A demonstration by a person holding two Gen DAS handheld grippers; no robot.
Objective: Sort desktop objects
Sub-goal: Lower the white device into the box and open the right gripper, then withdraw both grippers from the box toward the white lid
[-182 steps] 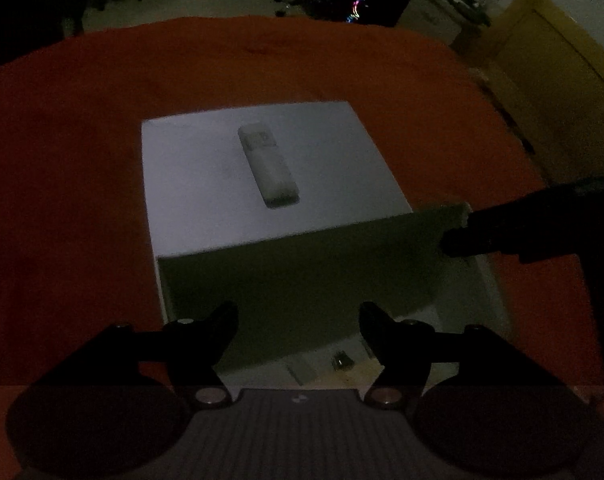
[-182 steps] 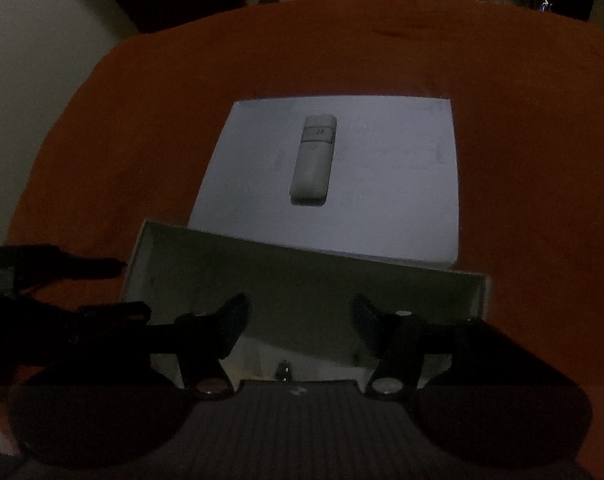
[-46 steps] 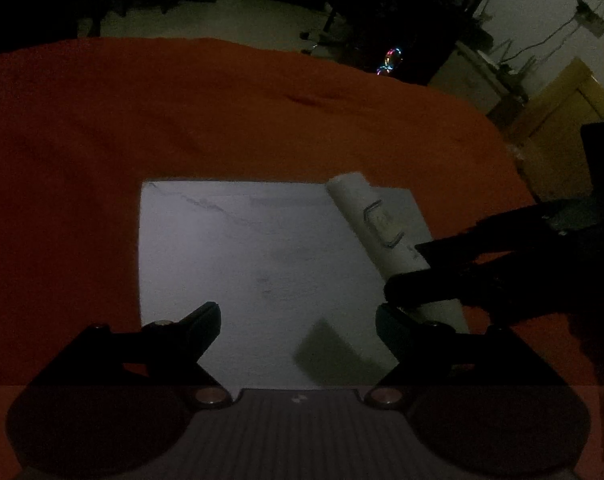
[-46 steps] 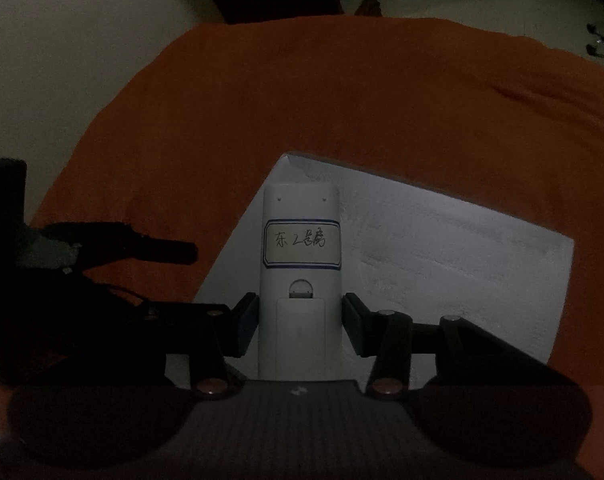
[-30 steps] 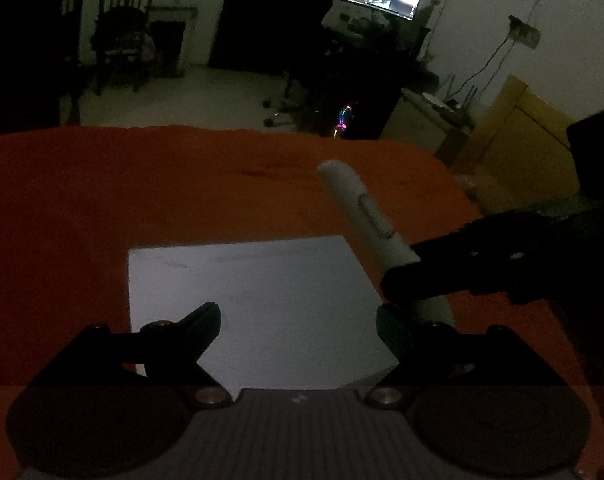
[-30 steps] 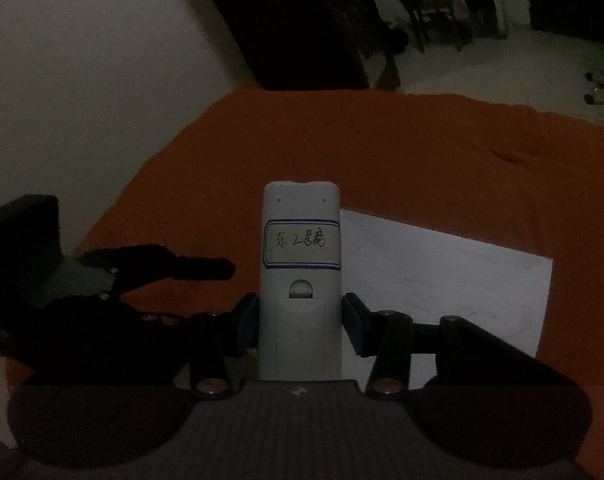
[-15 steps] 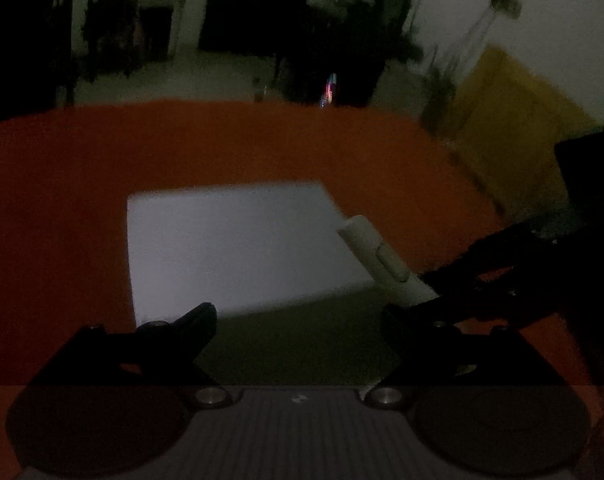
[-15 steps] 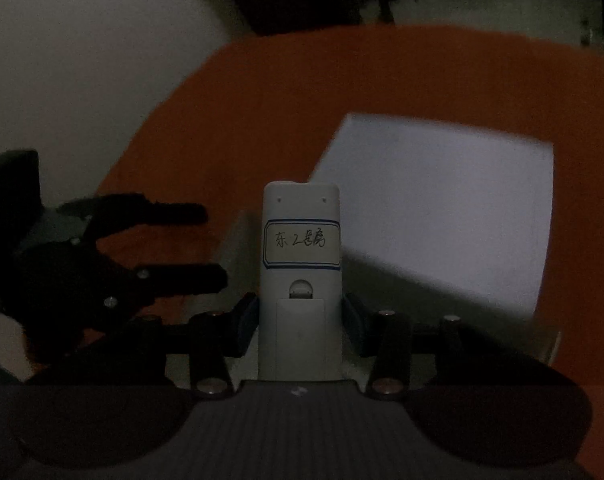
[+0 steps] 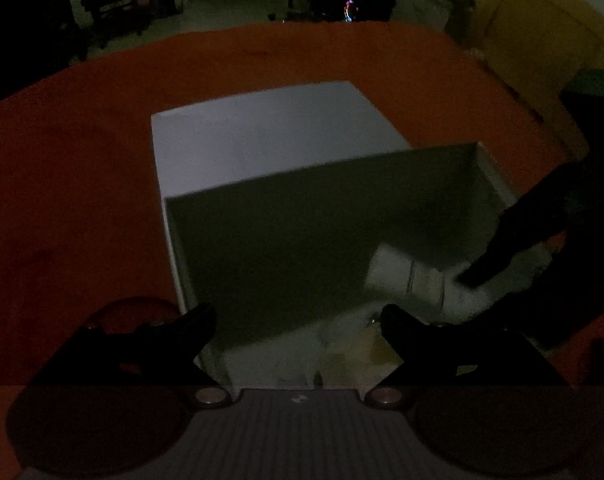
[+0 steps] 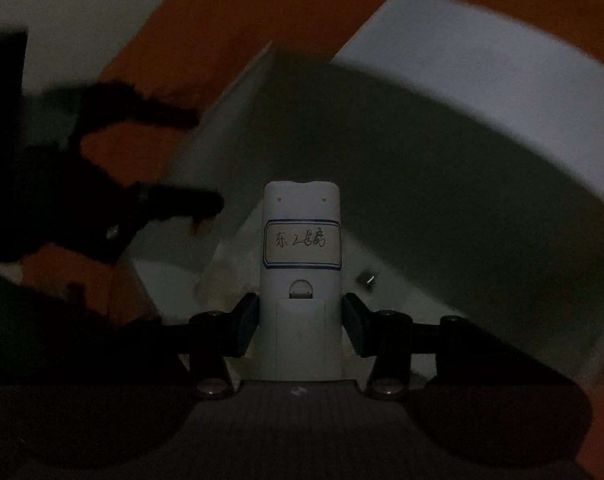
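Note:
My right gripper [image 10: 300, 326] is shut on a white remote control [image 10: 300, 248] with a handwritten label, and holds it inside the open white box [image 10: 422, 152]. In the left wrist view the remote [image 9: 410, 278] shows low in the box [image 9: 302, 216] at its right side, with the right gripper's dark fingers [image 9: 518, 236] over it. My left gripper [image 9: 297, 320] is open and empty above the box's near left part. The left gripper's fingers [image 10: 169, 202] show dark at the left of the right wrist view.
A white sheet of paper [image 9: 269, 132] lies on the orange tablecloth [image 9: 61, 184] just beyond the box. Small items [image 10: 366, 277] lie on the box floor. A yellow cabinet [image 9: 542, 40] stands at the far right. The room is dim.
My right gripper has carried the remote from above the paper down into the box. The left gripper has come back over the box, still open.

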